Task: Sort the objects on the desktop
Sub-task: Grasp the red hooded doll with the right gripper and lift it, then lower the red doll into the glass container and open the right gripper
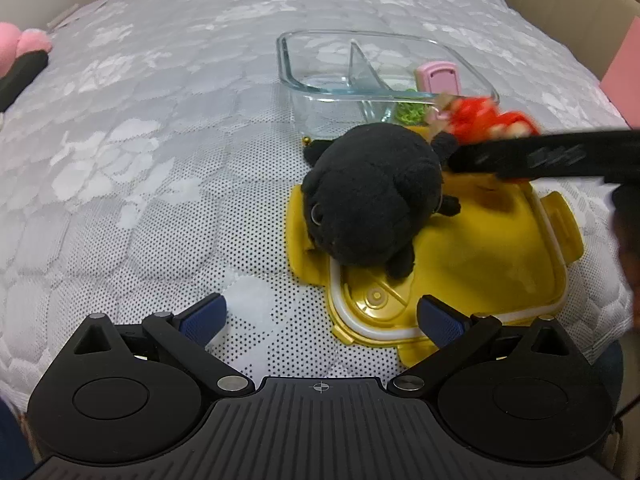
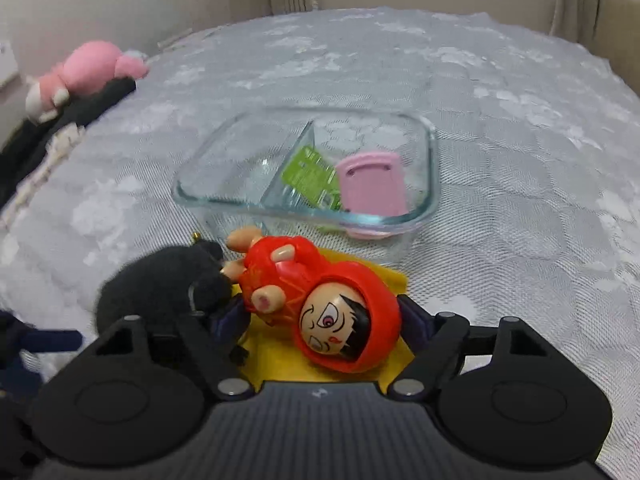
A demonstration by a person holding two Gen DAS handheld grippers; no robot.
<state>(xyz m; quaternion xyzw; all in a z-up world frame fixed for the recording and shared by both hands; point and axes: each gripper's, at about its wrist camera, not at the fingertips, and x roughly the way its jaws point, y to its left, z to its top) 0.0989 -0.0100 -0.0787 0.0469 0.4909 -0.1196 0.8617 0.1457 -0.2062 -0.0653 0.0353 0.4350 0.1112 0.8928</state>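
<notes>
much of the lace-covered table [image 1: 160, 128] lies bare to the left of and behind the glass dish [image 1: 304, 80], whose divider splits it in two; a pink case [image 2: 370, 184] and a green packet [image 2: 308, 176] sit in its right compartment, the left one holds nothing. just in front of the dish's near rim a yellow lid [image 1: 480, 256] lies flat, with a black plush toy [image 1: 372, 196] on its left part. the left gripper [image 1: 320, 316] hovers at the lid's near edge, fingers wide apart, touching nothing. the right gripper [image 2: 324, 320] has a red hooded figure [image 2: 320, 296] lying tilted between its fingers over the lid, beside the plush; whether the pads press it i cannot tell.
</notes>
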